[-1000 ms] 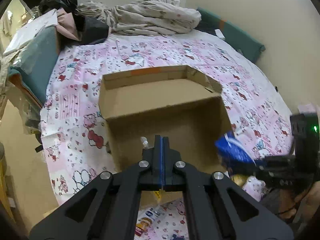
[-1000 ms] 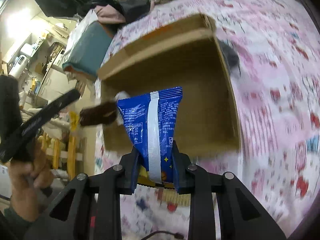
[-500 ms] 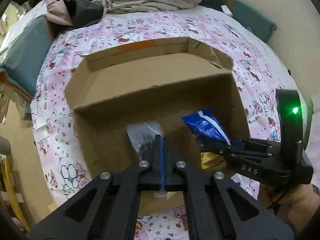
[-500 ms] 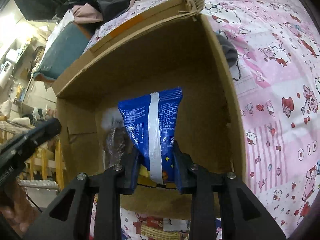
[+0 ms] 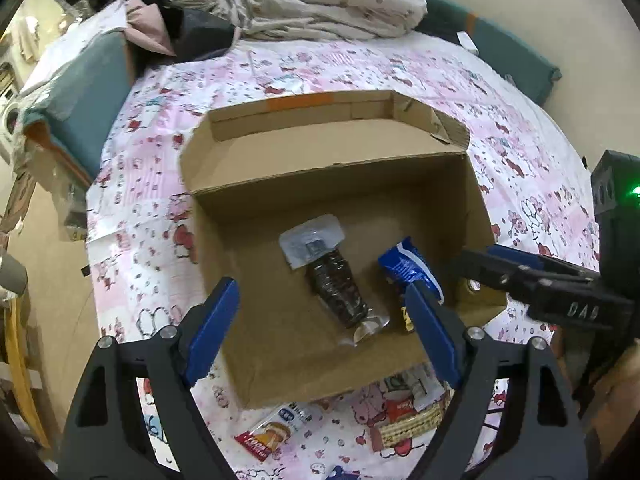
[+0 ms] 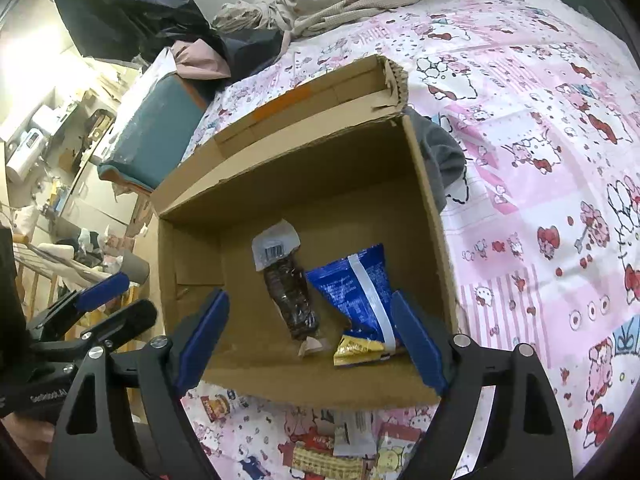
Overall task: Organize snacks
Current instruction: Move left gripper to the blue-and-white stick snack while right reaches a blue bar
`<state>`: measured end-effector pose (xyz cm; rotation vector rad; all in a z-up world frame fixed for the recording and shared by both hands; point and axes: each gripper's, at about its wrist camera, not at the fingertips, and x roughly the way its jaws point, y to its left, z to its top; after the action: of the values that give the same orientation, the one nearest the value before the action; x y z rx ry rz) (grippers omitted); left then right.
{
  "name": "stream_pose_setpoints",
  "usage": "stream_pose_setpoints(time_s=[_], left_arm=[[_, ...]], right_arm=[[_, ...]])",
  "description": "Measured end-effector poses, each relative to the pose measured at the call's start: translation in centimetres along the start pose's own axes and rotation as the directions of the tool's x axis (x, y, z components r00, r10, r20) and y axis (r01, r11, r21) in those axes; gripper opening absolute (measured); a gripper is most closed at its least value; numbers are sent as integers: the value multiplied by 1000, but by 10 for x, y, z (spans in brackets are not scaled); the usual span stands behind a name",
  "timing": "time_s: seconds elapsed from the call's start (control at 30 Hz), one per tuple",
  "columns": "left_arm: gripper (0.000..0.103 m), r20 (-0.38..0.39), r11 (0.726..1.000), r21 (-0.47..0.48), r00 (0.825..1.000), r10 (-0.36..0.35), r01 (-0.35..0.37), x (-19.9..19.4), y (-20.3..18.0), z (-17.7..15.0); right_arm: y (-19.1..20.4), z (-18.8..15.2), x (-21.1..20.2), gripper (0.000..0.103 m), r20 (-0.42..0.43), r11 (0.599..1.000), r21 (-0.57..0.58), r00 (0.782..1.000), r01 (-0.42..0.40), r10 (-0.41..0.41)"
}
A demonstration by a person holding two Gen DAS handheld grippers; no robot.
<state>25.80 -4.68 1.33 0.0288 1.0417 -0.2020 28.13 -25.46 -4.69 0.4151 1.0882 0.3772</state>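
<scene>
A lived-in home bedroom. Shown by a bed spread with a pink-and-white cartoon-cat patterned sheet (image 5: 304,68), a crumpled beige floral blanket (image 5: 320,8) heaped at its far end beside dark and pink piled clothes (image 6: 192,56), plain cream walls (image 5: 520,8), and cluttered household shelves (image 6: 48,132) off to one side.

Black tongs (image 5: 324,332) with blue pads (image 6: 416,344), silver screws, green light.
</scene>
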Motion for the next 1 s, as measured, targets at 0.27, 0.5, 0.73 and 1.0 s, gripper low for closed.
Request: stream_pose_setpoints(time_s=[0.27,0.5,0.73,1.0], left_arm=[[83,-15,992,-128,1000,-4,2,-16,28,-38],[83,-28,980,-197,999,16,-21,-23,39,-81],[83,-103,949,-306,994,47,-77,-19,49,-134],[82,-222,890,-451,974,-46,-61,-1,8,-209]], right_arm=[[-8,-29,-20,88,-2,1000,27,1000,12,-12],[-15,-67,-38,88,-26,998,56,999,42,-41],[-18,-102,-60,88,-30,994,96,998,52,-49],[-36,-133,-59,88,-88,971,239,996,31,-10]])
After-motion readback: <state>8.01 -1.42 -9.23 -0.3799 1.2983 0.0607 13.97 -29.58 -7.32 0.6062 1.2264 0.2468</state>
